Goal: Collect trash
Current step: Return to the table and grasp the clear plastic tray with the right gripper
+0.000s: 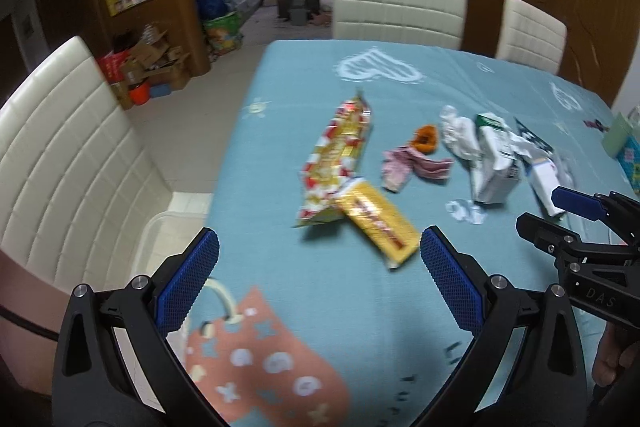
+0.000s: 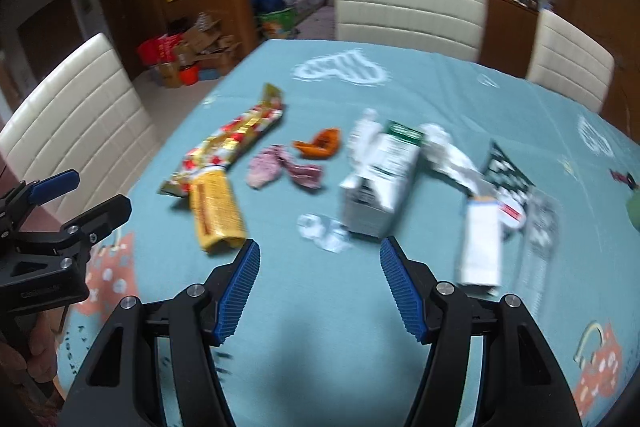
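Trash lies on a blue tablecloth (image 1: 320, 307): a long red-and-gold snack wrapper (image 1: 340, 155) (image 2: 228, 147), a yellow packet (image 1: 376, 223) (image 2: 216, 215), a pink crumpled scrap (image 1: 408, 167) (image 2: 280, 167), an orange peel (image 1: 426, 139) (image 2: 320, 143), a crushed white-green carton (image 1: 496, 163) (image 2: 380, 179), white crumpled paper (image 1: 460, 131) (image 2: 448, 155), a small clear scrap (image 2: 324, 227) and a white packet (image 2: 480, 247). My left gripper (image 1: 320, 251) is open and empty just short of the yellow packet. My right gripper (image 2: 318, 255) is open and empty just short of the carton.
White padded chairs stand at the far side (image 1: 400, 3) and the left (image 1: 68, 163). A dark patterned wrapper (image 2: 508, 167) lies at the right. A green box (image 1: 620, 139) sits at the right table edge. Boxes and clutter (image 1: 148, 71) lie on the floor beyond.
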